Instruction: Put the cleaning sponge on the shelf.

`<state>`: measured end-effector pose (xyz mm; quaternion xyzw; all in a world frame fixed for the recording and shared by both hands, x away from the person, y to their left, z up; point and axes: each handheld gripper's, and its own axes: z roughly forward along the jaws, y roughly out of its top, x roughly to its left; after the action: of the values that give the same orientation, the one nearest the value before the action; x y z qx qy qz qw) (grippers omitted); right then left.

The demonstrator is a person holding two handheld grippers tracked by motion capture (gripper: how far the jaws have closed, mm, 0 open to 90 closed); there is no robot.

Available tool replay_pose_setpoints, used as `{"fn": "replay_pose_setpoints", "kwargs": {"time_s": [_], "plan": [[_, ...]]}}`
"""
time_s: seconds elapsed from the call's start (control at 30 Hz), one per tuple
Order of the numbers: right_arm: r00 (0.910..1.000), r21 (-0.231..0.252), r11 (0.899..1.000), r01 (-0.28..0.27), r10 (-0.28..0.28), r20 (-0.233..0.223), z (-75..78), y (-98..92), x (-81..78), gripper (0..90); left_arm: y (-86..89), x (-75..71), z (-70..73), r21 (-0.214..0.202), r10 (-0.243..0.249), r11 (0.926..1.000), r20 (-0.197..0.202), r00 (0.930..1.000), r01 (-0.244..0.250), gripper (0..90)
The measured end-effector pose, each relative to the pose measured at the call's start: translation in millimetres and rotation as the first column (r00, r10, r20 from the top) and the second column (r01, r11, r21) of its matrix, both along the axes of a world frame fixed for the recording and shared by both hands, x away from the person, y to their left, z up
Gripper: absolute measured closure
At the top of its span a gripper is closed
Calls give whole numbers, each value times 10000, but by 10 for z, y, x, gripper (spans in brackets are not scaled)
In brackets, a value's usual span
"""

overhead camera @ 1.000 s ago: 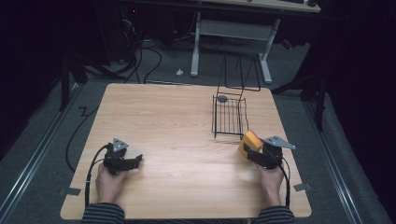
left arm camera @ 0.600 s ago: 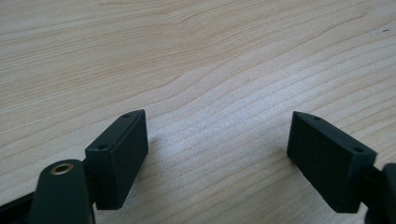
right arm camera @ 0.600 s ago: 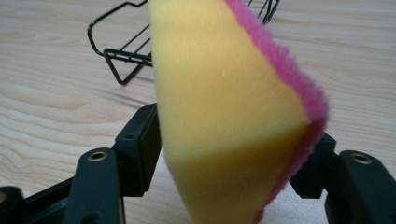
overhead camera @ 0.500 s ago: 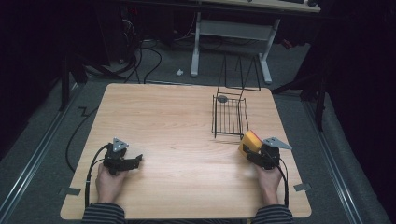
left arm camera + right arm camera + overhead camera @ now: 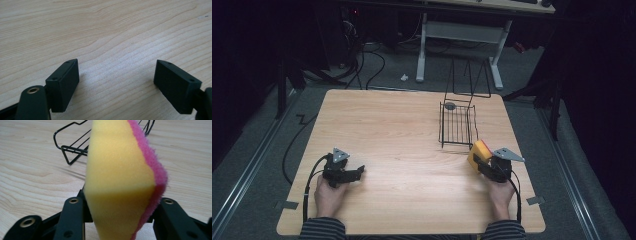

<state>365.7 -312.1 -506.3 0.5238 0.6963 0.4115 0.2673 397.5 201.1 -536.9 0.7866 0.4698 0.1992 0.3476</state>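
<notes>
A yellow sponge with a pink scouring side [image 5: 120, 177] stands on edge between my right gripper's [image 5: 120, 207] black jaws. The jaws have just been closing and now press on both of its faces. In the high view the sponge [image 5: 479, 151] and right gripper [image 5: 483, 161] sit near the table's right edge, just in front of a black wire rack [image 5: 458, 125]. My left gripper [image 5: 358, 172] rests low on the table at the front left. Its jaws [image 5: 116, 75] stand wide open over bare wood with nothing between them.
The wire rack [image 5: 72, 147] stands just behind the sponge, with a small grey round thing [image 5: 450, 106] at its far end. The light wooden table [image 5: 402, 130] spreads between the two hands. Desk legs and cables lie on the dark floor beyond.
</notes>
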Motion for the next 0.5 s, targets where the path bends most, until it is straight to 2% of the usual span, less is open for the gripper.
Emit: {"fn": "replay_pose_setpoints", "kwargs": {"time_s": [0.5], "plan": [[9998, 183, 9997, -187, 187, 44, 62, -37, -51, 604, 0, 0, 0, 2, 1, 10000, -1, 10000, -1, 209]]}}
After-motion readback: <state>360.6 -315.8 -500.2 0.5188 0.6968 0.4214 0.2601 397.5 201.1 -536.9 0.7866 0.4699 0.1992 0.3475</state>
